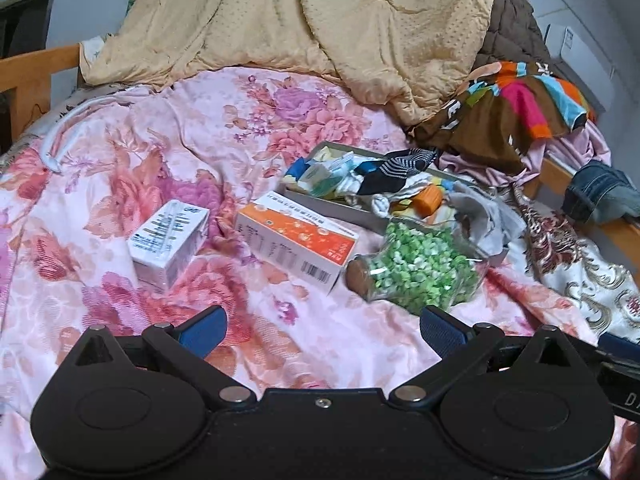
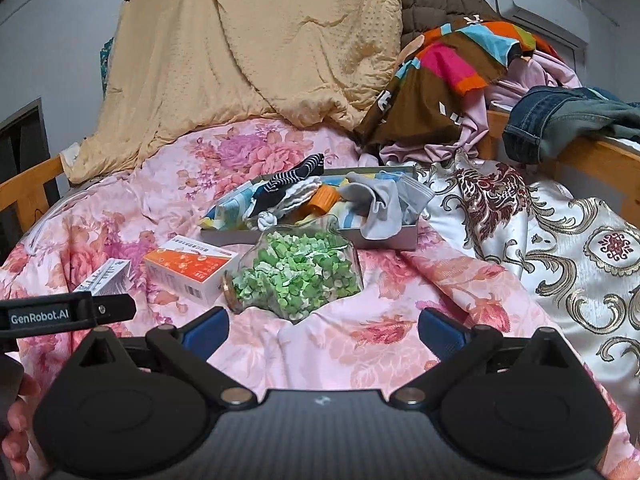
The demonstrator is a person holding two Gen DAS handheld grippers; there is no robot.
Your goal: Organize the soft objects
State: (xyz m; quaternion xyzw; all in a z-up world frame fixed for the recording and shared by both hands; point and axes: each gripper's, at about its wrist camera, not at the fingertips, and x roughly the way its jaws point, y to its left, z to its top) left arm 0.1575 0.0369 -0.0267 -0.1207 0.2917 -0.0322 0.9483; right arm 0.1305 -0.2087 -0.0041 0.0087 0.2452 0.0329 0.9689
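A shallow grey box (image 1: 344, 210) (image 2: 394, 240) lies on the pink floral bedspread, heaped with socks: a black striped sock (image 1: 404, 162) (image 2: 298, 174), a grey sock (image 2: 384, 204) (image 1: 486, 220) drooping over its edge, white and orange ones. In front of it lies a glass jar of green pieces (image 1: 416, 270) (image 2: 294, 274) on its side. My left gripper (image 1: 322, 330) hovers open over the bedspread, short of the jar. My right gripper (image 2: 324, 328) is open too, just before the jar. Both hold nothing.
An orange-and-white carton (image 1: 296, 246) (image 2: 190, 268) and a small white carton (image 1: 170, 242) (image 2: 108, 276) lie left of the jar. A tan quilt (image 1: 320, 32), colourful clothes (image 2: 452, 64), jeans (image 2: 560, 120) and a brocade cloth (image 2: 560, 252) crowd the back and right. Wooden bed rails (image 1: 36, 68) edge the sides.
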